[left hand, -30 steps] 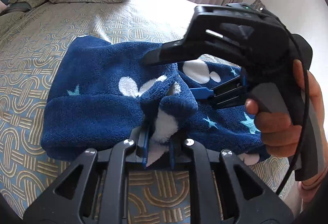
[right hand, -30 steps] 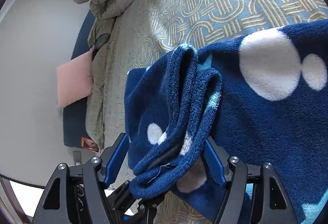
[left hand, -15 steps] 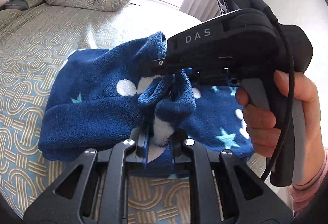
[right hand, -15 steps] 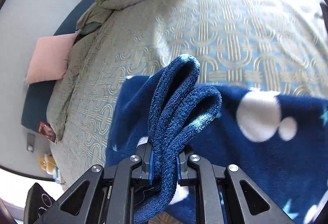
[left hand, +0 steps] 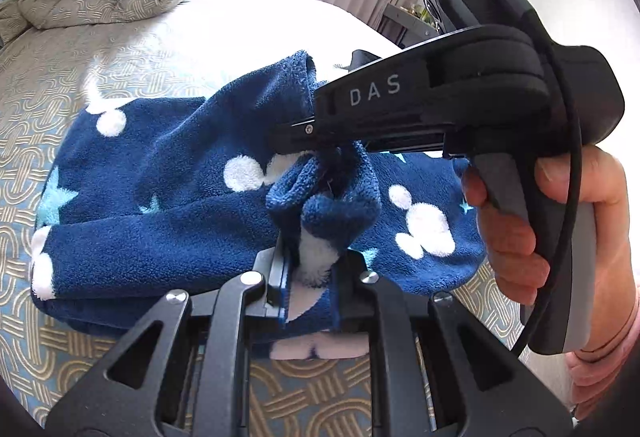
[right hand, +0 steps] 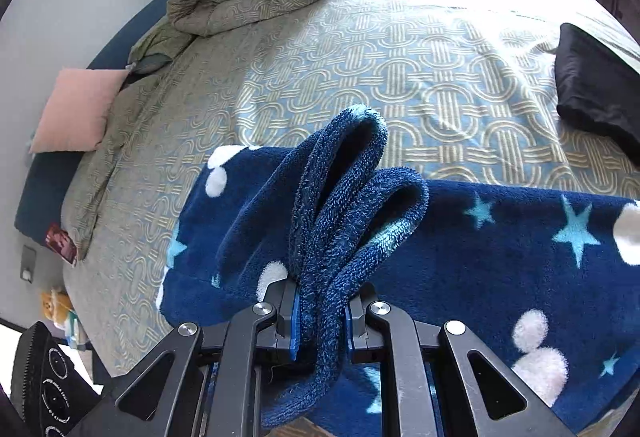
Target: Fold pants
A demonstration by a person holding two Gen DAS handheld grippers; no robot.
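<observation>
We've got both grippers clamped on the pants (left hand: 168, 173): left gripper (left hand: 310, 269) pinches a bunched edge, right gripper (right hand: 322, 317) pinches a doubled edge beside it, both lifted off the bed (right hand: 420, 49). The rest of the fleece lies flat ahead, long axis crosswise. Our call: carry both forward together to lay the fold.

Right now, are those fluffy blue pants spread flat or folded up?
Partly folded: the navy fleece pants with white dots and stars lie doubled on the patterned bedspread, bunched edges pinched in both tongs.
</observation>
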